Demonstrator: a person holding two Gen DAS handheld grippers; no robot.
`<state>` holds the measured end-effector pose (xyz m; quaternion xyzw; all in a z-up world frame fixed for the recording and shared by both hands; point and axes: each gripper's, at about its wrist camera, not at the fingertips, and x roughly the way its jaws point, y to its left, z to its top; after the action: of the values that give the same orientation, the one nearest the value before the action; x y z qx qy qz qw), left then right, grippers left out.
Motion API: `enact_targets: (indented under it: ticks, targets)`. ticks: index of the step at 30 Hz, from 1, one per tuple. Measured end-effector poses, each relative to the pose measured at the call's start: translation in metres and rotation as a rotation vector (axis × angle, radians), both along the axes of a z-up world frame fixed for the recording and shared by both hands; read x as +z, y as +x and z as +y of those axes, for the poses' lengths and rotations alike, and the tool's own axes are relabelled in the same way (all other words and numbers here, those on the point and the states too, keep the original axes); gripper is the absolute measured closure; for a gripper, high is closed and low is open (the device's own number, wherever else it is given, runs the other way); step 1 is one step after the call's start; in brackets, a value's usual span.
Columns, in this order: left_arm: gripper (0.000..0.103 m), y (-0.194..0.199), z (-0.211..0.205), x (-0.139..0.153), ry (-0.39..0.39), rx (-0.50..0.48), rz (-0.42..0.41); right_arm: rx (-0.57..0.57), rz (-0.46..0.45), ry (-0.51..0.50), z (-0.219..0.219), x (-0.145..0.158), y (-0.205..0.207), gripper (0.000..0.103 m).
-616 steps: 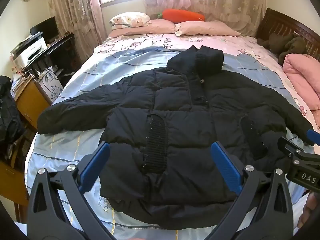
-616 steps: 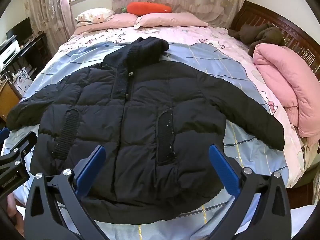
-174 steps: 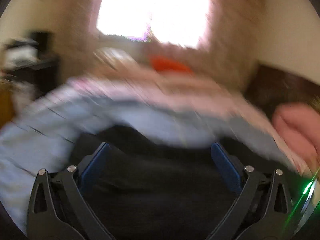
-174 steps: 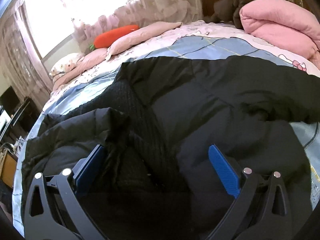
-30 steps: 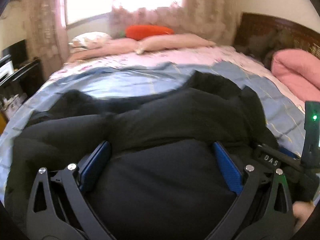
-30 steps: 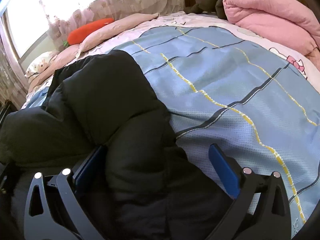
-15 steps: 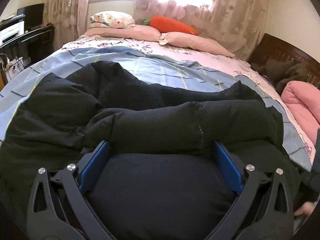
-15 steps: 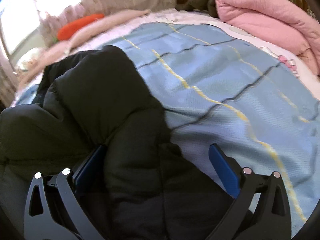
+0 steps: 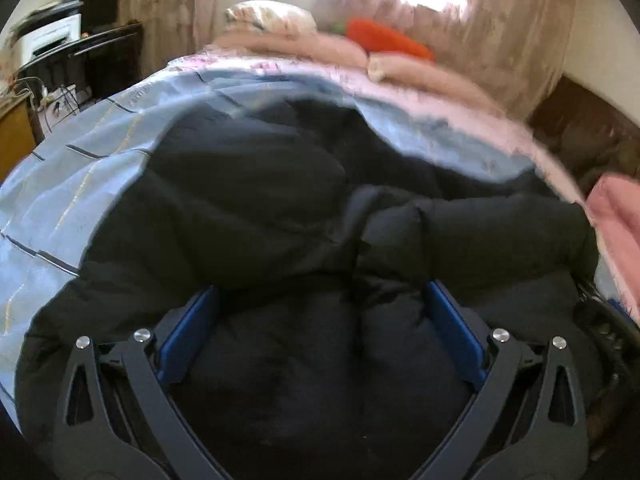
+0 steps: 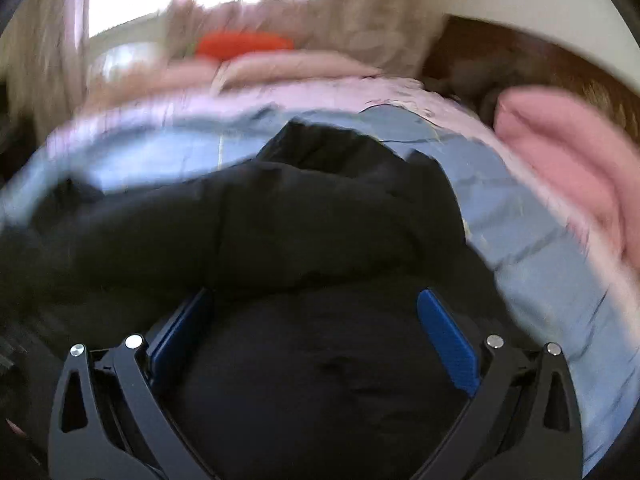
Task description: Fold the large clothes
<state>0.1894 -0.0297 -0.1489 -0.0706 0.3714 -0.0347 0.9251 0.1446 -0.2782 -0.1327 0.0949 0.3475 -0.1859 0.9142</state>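
Note:
A black puffer jacket [image 9: 280, 208] lies bunched on the blue bedspread [image 9: 80, 168], its sleeves folded in over the body. It also fills the right wrist view [image 10: 320, 216]. My left gripper [image 9: 320, 312] is open, its blue pads [image 9: 188, 332] wide apart with the jacket's puffy near edge between them. My right gripper [image 10: 316, 316] is open too, low over the jacket's near edge, pads [image 10: 448, 336] apart. The right gripper's body shows at the right edge of the left view [image 9: 608, 328]. Both views are motion-blurred.
Pink pillows [image 9: 320, 44] and an orange carrot cushion [image 9: 384, 36] lie at the bed's head. A folded pink quilt [image 10: 560, 148] lies along the bed's right side by the dark wooden frame [image 10: 560, 64]. A desk with a printer [image 9: 48, 40] stands left of the bed.
Both grippers have swung and dropped closer over the jacket's near edge; the right view turned from the bedspread towards the bed's head. The jacket now fills the gap between each pair of pads.

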Motion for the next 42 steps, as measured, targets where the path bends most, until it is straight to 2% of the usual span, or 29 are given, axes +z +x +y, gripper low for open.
enact_targets:
  ticks: [2, 3, 4, 6, 7, 8, 9, 10, 11, 19, 22, 24, 25, 26, 27, 28, 29, 30, 32, 34, 35, 37, 38, 39, 40, 41, 42]
  targets:
    - [0.002, -0.005, -0.001, 0.021, 0.052, 0.023, -0.067, -0.016, 0.015, 0.012, -0.008, 0.013, 0.000, 0.001]
    - [0.002, -0.008, -0.002, 0.029, 0.048, 0.021, -0.099, -0.004, 0.014, 0.009, -0.008, 0.016, 0.001, 0.001]
    - [0.002, -0.013, -0.003, 0.037, 0.026, -0.001, -0.141, -0.001, 0.009, -0.013, -0.008, 0.018, 0.003, 0.001]
    - [0.002, -0.017, -0.008, 0.039, 0.039, -0.003, -0.171, 0.001, 0.010, -0.092, -0.001, 0.010, 0.005, 0.001]
    - [0.002, -0.013, -0.012, 0.031, 0.059, 0.004, -0.155, 0.017, 0.018, -0.120, 0.001, -0.002, 0.008, 0.001]
    - [0.002, 0.000, -0.018, 0.007, 0.078, -0.006, -0.079, 0.026, 0.016, -0.121, -0.002, -0.012, 0.010, 0.001]
    - [0.002, 0.011, -0.023, -0.016, 0.027, -0.036, -0.034, 0.010, -0.008, -0.081, -0.008, -0.026, 0.007, 0.001]
    - [0.002, 0.009, -0.018, -0.025, -0.023, -0.035, -0.066, -0.001, -0.020, -0.058, -0.009, -0.030, 0.008, 0.001]
    - [0.002, 0.006, -0.016, -0.026, -0.030, -0.039, -0.089, -0.006, -0.025, -0.053, -0.009, -0.032, 0.007, 0.001]
    - [0.002, 0.013, -0.015, -0.022, -0.005, -0.041, -0.036, -0.006, 0.007, -0.100, 0.000, -0.032, 0.017, 0.001]
    - [0.002, 0.026, -0.022, -0.011, 0.046, -0.074, 0.076, 0.020, 0.087, -0.063, -0.004, -0.021, 0.024, 0.001]
    - [0.002, 0.038, -0.017, 0.005, 0.049, -0.110, 0.237, 0.052, 0.186, 0.011, -0.012, -0.003, 0.024, 0.001]
    - [0.002, 0.041, -0.012, 0.013, 0.024, -0.110, 0.307, 0.069, 0.203, 0.064, -0.016, 0.014, 0.020, 0.001]
    - [0.002, 0.038, -0.004, 0.031, -0.039, -0.117, 0.361, 0.077, 0.189, 0.109, -0.018, 0.027, 0.014, 0.001]
    - [0.002, 0.032, 0.000, 0.048, -0.090, -0.136, 0.356, 0.092, 0.141, 0.187, -0.021, 0.049, 0.001, 0.001]
    - [0.002, 0.018, 0.005, 0.079, -0.147, -0.173, 0.294, 0.105, 0.076, 0.251, -0.021, 0.068, -0.015, 0.001]
    - [0.002, 0.004, 0.008, 0.101, -0.168, -0.181, 0.223, 0.118, -0.014, 0.309, -0.021, 0.091, -0.037, 0.001]
    - [0.002, -0.011, 0.012, 0.122, -0.174, -0.164, 0.140, 0.123, -0.053, 0.326, -0.018, 0.103, -0.050, 0.001]
    - [0.002, -0.053, 0.025, 0.162, -0.146, -0.052, -0.052, 0.133, -0.083, 0.324, -0.010, 0.122, -0.073, 0.001]
    - [0.002, -0.087, 0.035, 0.177, -0.137, 0.000, -0.150, 0.141, -0.071, 0.305, -0.001, 0.128, -0.098, 0.001]
    - [0.002, -0.108, 0.044, 0.179, -0.174, 0.022, -0.171, 0.144, -0.067, 0.318, 0.000, 0.125, -0.108, 0.001]
    - [0.002, -0.133, 0.061, 0.169, -0.313, 0.005, -0.138, 0.144, -0.039, 0.437, -0.001, 0.106, -0.131, 0.001]
    - [0.002, -0.149, 0.074, 0.152, -0.431, -0.079, -0.096, 0.130, -0.011, 0.544, -0.003, 0.086, -0.145, 0.001]
    - [0.002, -0.156, 0.083, 0.141, -0.503, -0.125, -0.071, 0.108, -0.003, 0.629, -0.006, 0.071, -0.156, 0.001]
    - [0.002, -0.170, 0.094, 0.124, -0.559, -0.090, -0.043, 0.087, -0.006, 0.719, -0.007, 0.055, -0.168, 0.001]
    - [0.002, -0.189, 0.109, 0.102, -0.597, 0.023, -0.002, 0.055, -0.007, 0.828, -0.008, 0.033, -0.185, 0.001]
    - [0.002, -0.206, 0.121, 0.082, -0.647, 0.110, 0.026, 0.022, 0.007, 0.881, -0.007, 0.020, -0.194, 0.001]
